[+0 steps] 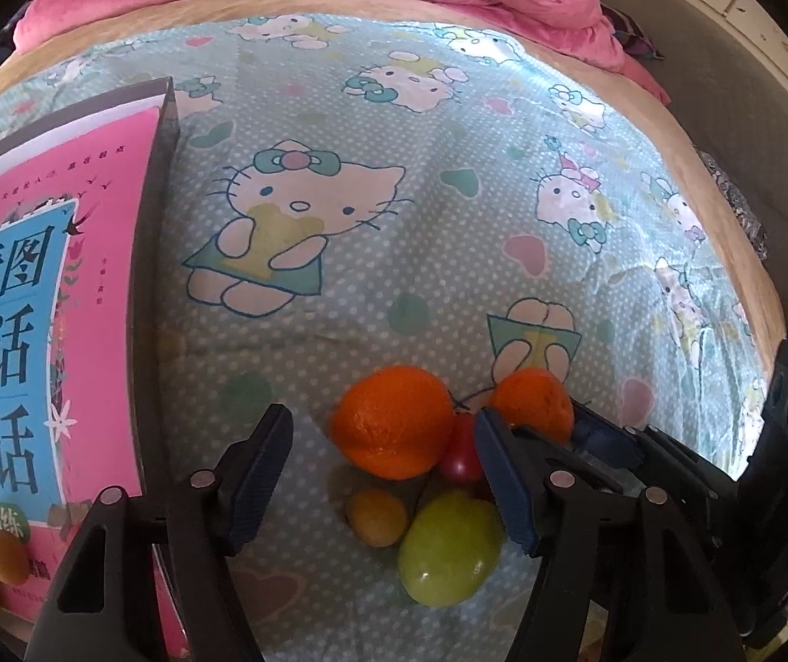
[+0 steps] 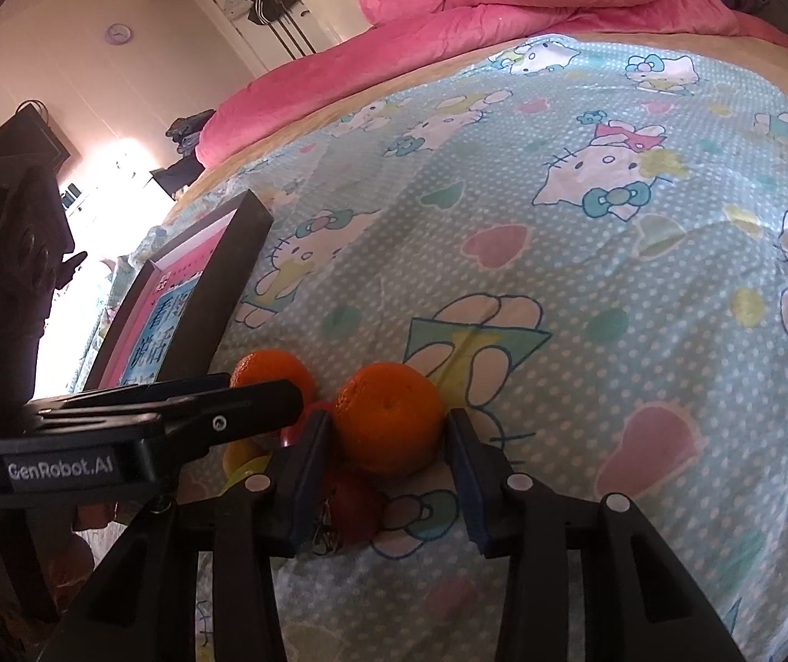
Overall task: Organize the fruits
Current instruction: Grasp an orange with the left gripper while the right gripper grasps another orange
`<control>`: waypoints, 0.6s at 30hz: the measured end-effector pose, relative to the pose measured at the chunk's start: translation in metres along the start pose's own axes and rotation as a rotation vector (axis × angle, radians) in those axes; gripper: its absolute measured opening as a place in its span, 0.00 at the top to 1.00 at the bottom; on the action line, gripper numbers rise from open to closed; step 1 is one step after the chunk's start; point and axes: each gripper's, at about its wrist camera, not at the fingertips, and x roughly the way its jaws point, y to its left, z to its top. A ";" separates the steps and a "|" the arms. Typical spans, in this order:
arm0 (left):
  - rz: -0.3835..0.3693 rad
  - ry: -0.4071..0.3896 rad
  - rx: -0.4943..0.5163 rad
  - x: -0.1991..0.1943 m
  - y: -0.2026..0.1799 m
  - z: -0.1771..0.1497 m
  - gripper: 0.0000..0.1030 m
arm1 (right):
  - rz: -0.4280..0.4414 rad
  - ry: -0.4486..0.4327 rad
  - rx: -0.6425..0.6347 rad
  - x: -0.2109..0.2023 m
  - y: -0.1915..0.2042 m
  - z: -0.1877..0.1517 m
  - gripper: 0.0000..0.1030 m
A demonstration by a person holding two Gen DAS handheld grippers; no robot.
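On the bed [image 2: 587,287], the right gripper [image 2: 388,460] has its jaws closing around a firm, round, lightish orange [image 2: 388,422] at its widest middle, seemingly just touching, while the left gripper [image 1: 382,474] hangs open over the fruit pile.

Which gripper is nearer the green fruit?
Left. The left gripper hangs over the pile with the green fruit between its fingers; the right gripper straddles an orange at the pile's far side.
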 end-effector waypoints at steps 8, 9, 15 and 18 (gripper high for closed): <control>0.012 -0.005 0.001 -0.001 -0.001 0.000 0.57 | -0.018 -0.023 0.000 -0.008 -0.002 -0.001 0.59; 0.017 -0.008 0.011 -0.002 -0.002 0.000 0.57 | -0.017 -0.026 0.001 -0.009 -0.002 -0.001 0.59; 0.001 -0.023 0.016 -0.012 -0.004 -0.005 0.58 | -0.018 -0.046 -0.007 -0.017 -0.001 -0.002 0.59; -0.003 -0.041 0.014 -0.022 -0.004 -0.006 0.58 | -0.019 -0.058 -0.015 -0.022 0.000 -0.003 0.59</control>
